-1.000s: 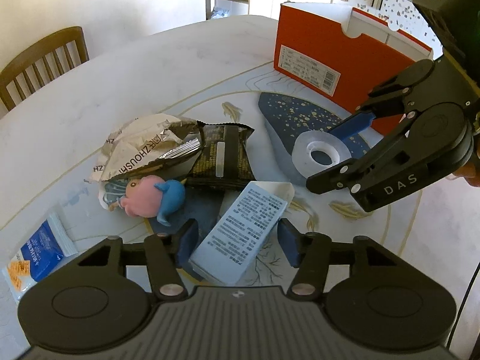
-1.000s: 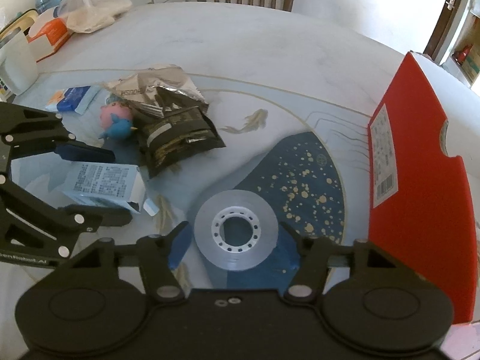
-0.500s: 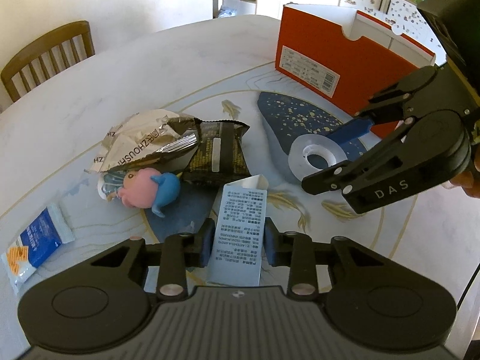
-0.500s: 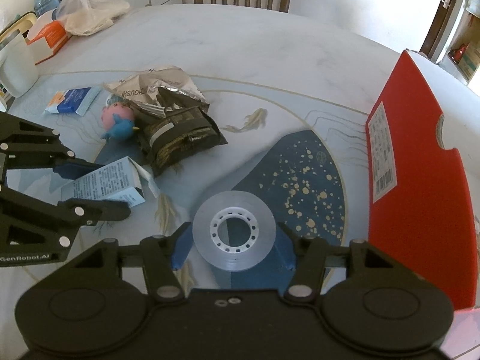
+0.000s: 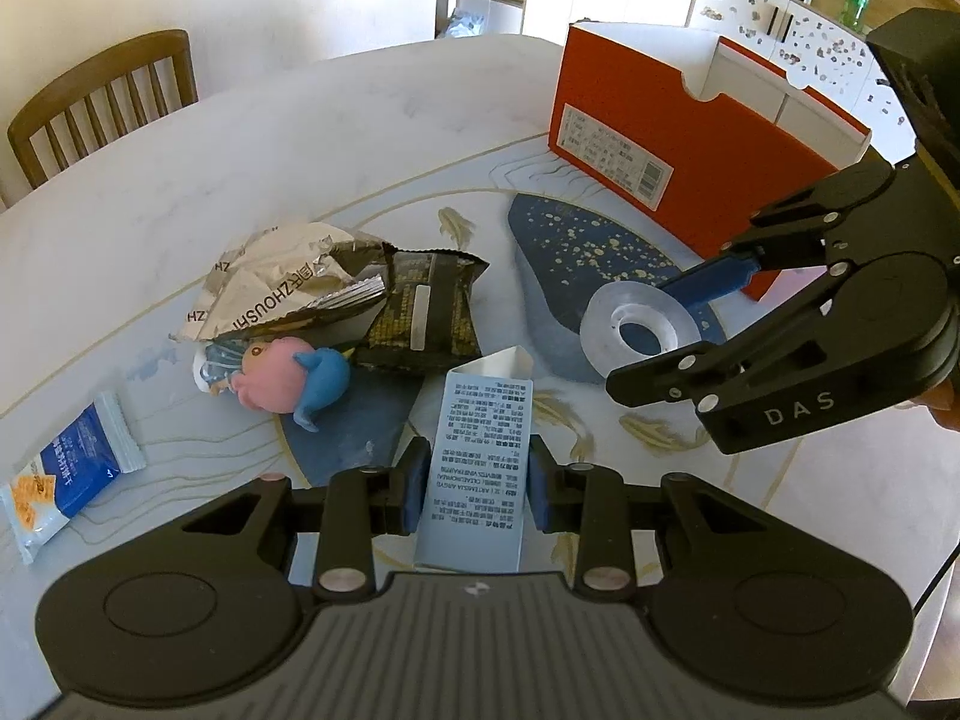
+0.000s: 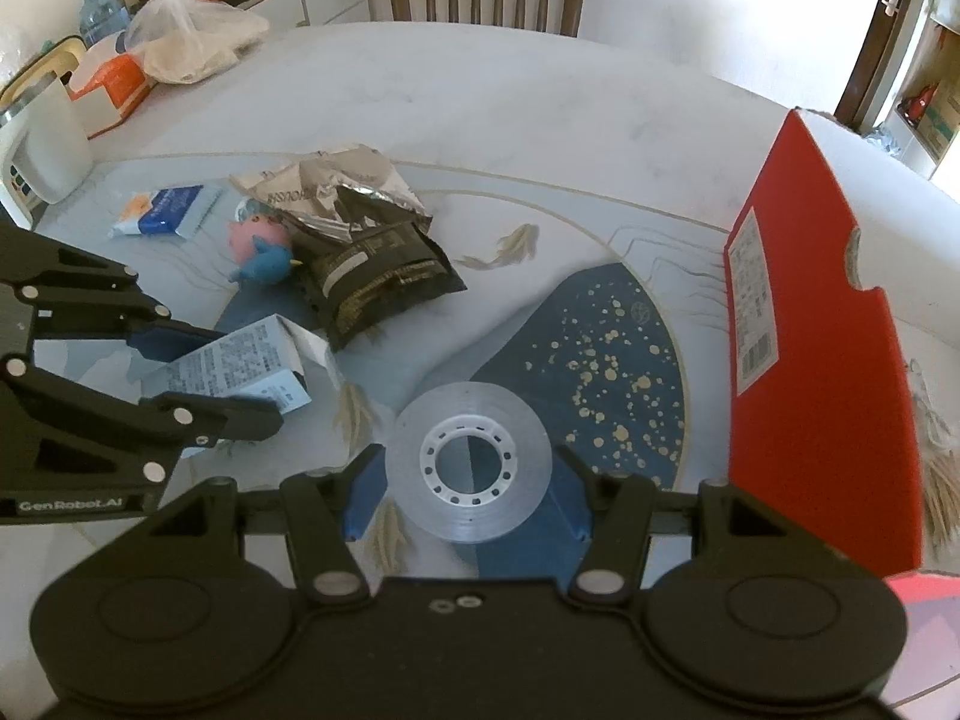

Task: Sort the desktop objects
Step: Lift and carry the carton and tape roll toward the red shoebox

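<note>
Barely started: my left gripper [image 5: 474, 489] clamps the pale blue carton [image 5: 477, 468], right gripper [image 6: 468, 483] wide around the tape roll [image 6: 471, 462], wrappers, toy etc. unsorted.

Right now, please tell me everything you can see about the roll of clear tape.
The tape roll is a wide ring of clear, glossy tape wound on a white plastic core pierced with small holes. It lies flat on the table's blue speckled patch, between the open blue fingers of the right gripper; contact is not clear.
</note>
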A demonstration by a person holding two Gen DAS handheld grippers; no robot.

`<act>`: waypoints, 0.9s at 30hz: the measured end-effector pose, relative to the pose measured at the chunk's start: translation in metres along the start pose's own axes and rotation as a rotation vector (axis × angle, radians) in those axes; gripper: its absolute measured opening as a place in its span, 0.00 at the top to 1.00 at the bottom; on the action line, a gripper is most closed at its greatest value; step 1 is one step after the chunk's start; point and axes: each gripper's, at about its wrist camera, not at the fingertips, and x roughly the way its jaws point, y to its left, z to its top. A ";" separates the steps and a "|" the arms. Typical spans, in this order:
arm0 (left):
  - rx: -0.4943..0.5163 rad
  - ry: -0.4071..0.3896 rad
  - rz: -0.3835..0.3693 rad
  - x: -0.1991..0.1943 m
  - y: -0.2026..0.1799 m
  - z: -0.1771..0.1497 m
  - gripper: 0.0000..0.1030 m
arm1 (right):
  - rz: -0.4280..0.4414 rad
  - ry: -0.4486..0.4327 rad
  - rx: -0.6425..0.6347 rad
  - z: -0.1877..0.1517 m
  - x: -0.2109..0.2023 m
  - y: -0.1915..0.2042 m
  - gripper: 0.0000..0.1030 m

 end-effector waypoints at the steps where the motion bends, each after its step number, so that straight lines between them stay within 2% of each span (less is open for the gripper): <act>1: 0.000 0.000 0.001 -0.001 -0.001 0.000 0.69 | 0.001 -0.001 0.000 0.000 -0.002 0.000 0.44; 13: -0.007 -0.010 0.018 -0.020 -0.008 0.010 0.69 | 0.021 -0.033 0.014 -0.003 -0.032 -0.004 0.44; 20: -0.005 -0.004 0.011 -0.035 -0.022 0.014 0.69 | 0.057 -0.050 0.042 -0.005 -0.058 -0.009 0.44; 27: -0.006 -0.008 0.010 -0.049 -0.038 0.020 0.69 | 0.046 -0.071 0.035 -0.008 -0.082 -0.013 0.44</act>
